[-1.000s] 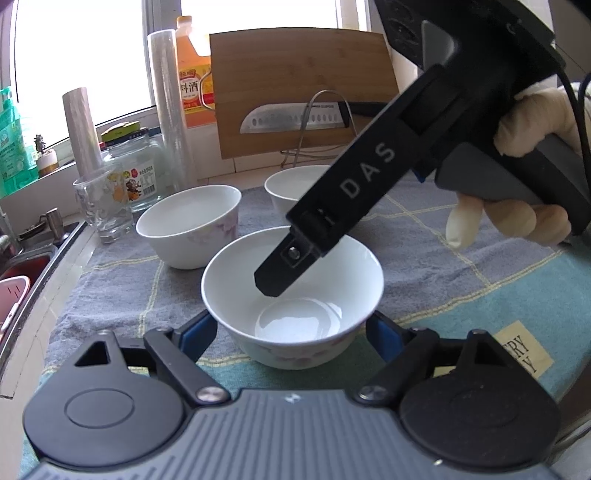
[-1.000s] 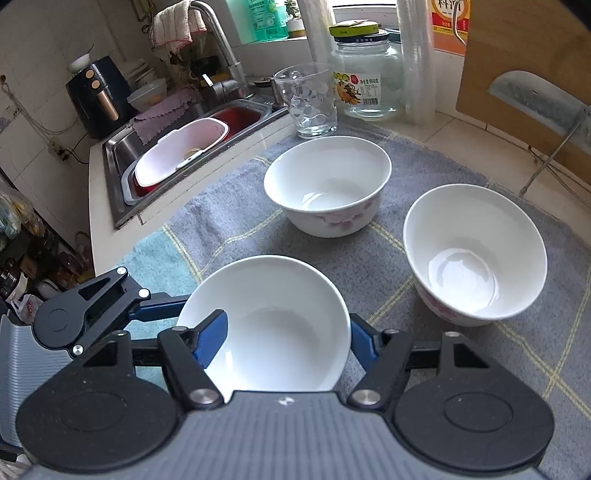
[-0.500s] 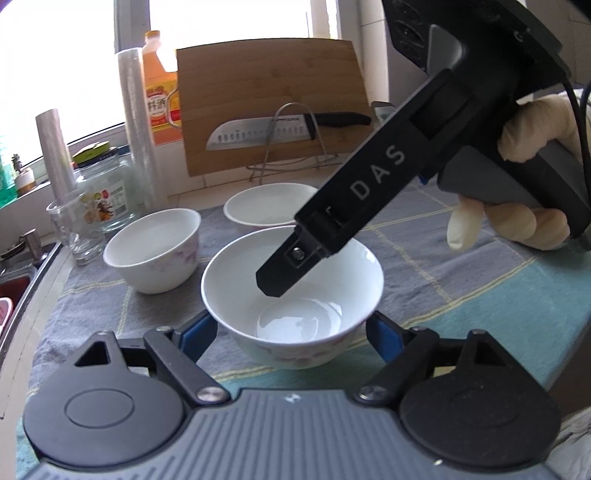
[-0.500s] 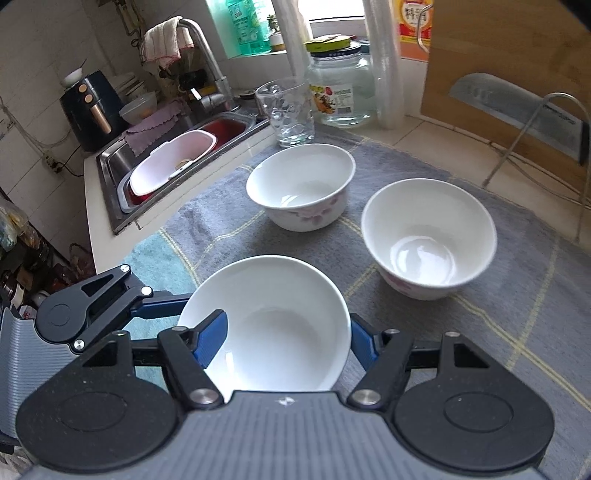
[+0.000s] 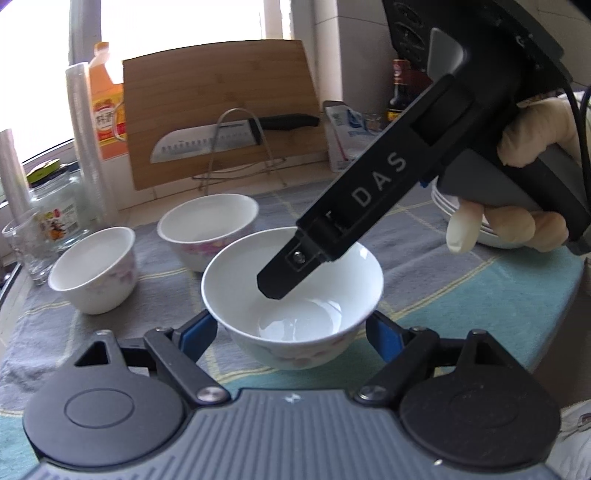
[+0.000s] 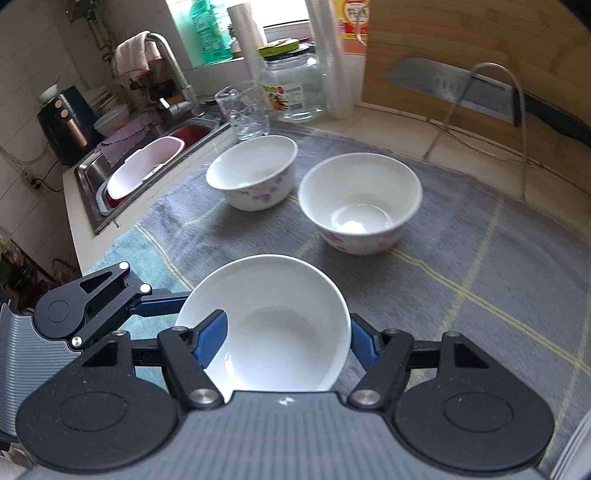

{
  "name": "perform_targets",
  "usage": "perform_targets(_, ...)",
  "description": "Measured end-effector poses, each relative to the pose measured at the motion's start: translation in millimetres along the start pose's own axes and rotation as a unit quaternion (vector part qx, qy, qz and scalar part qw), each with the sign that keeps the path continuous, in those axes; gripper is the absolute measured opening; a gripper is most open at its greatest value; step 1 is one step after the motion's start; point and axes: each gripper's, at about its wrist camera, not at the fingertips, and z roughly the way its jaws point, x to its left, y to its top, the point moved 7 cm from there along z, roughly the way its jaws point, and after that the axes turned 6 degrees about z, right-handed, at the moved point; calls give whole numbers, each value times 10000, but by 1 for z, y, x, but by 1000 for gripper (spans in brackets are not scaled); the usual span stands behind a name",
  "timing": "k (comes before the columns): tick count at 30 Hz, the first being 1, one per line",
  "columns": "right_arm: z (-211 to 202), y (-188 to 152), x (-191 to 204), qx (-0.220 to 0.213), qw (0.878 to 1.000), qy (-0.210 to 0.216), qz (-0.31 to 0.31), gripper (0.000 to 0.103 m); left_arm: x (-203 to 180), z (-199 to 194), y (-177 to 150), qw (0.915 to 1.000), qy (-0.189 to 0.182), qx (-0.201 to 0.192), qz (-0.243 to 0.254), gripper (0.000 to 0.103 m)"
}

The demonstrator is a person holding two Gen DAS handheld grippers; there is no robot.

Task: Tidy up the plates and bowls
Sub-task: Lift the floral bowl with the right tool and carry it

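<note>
Left gripper [image 5: 291,328] clamped across a white porcelain bowl with pink flowers [image 5: 291,295], blue pads against its two sides; right gripper [image 6: 288,339] pinching the same bowl's rim, one finger [image 5: 295,271] dipping inside, the other outside; grip unchanged from a second ago, bowl still between both claws above the grey and teal checked cloth [image 5: 461,288].

Shifted since then: two more flowered white bowls [image 5: 92,269] [image 5: 208,221] now further left in the left view and smaller; knife on a wire rack [image 5: 236,138] against the bamboo board [image 5: 221,110] now central.

Left view only: gloved right hand [image 5: 524,177] on the handle, stack of white plates [image 5: 458,210] behind it, dark sauce bottle [image 5: 400,88].

Right view only: steel sink [image 6: 147,166] with a pink basin [image 6: 144,166], tap draped with a rag [image 6: 136,55], black air fryer [image 6: 66,122], green bottle [image 6: 208,33]; glass cup [image 6: 245,110] and jar [image 6: 291,88] just beyond the cloth.
</note>
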Motion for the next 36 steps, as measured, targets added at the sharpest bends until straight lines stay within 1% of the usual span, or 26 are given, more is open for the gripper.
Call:
perform_targets(8,-9,-13,-17,16,9998,-67,186,75,-17,5,5,9997,-188,60,113,87)
perform_targets(15,-6,-22,-18,92,9997,-74,199,75,-20,8,-1,9992,-296,279,37,87)
perform_targets(25,-8,-30,-23,136,9995,-52,297,76,-25,8,0,9986,-404,350,23,87)
perform_targets(31,-6,-32,-22,94,9995,-14,295,80,-26,7,0,9986,-400,342,61,87)
perform_targets(33,-6,-32,-21,91,9995,31,296,82,-26,7,-1,9985,-414,356,46,93)
perform_targets(34,-5,-32,-20,74,9995,6,299,90,-26,6,-1,9986,-411,343,54,102)
perform_targets(35,-5,-31,-21,43,9995,-52,302,99,-26,5,-1,9986,-422,309,67,102)
perform_targets(36,-5,-31,-21,16,9995,-93,297,102,-27,3,-1,9983,-508,278,74,102)
